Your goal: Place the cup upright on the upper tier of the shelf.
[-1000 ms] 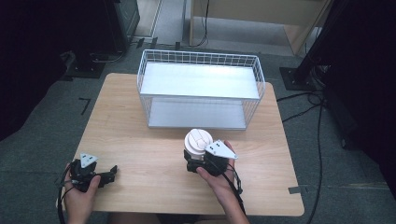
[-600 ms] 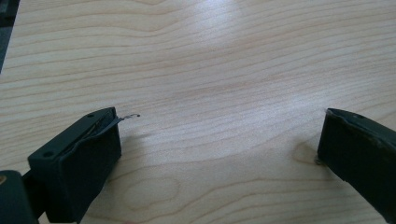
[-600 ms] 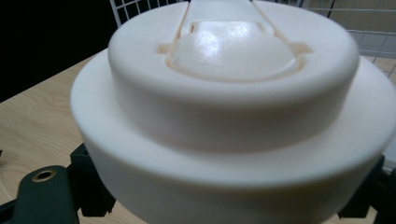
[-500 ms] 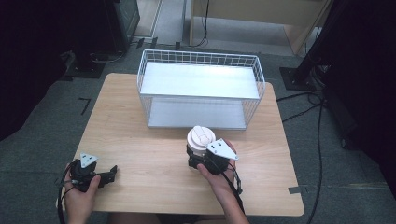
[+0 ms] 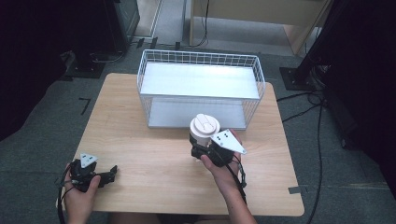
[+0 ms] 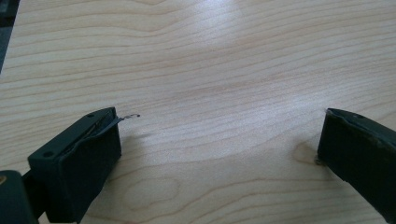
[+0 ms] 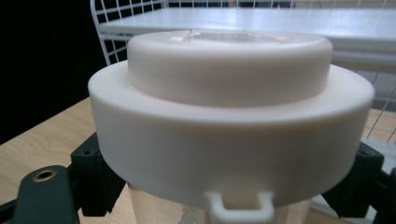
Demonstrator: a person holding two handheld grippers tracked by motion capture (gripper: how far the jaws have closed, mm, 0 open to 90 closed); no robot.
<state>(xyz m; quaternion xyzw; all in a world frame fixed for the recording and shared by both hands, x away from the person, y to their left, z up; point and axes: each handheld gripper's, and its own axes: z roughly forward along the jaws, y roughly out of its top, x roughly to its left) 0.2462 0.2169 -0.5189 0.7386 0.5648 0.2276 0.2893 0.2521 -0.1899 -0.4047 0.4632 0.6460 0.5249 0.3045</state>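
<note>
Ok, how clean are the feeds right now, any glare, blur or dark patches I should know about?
High view: sharp, but the surroundings are very dark and the wire rack's shelves glare white. Left gripper view: the table carries a soft bright sheen, with the grain still crisp. Right gripper view: the cup's lid sits so close it looks soft-edged, and the left background is black.

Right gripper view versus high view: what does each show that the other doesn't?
Right gripper view alone: a small loop tab at the lid's front rim, and the jaws closed on the clear cup under the lid.
High view alone: the left gripper open near the table's front-left corner, and both forearms.
Both: the lidded cup upright in the right gripper before the wire rack.
</note>
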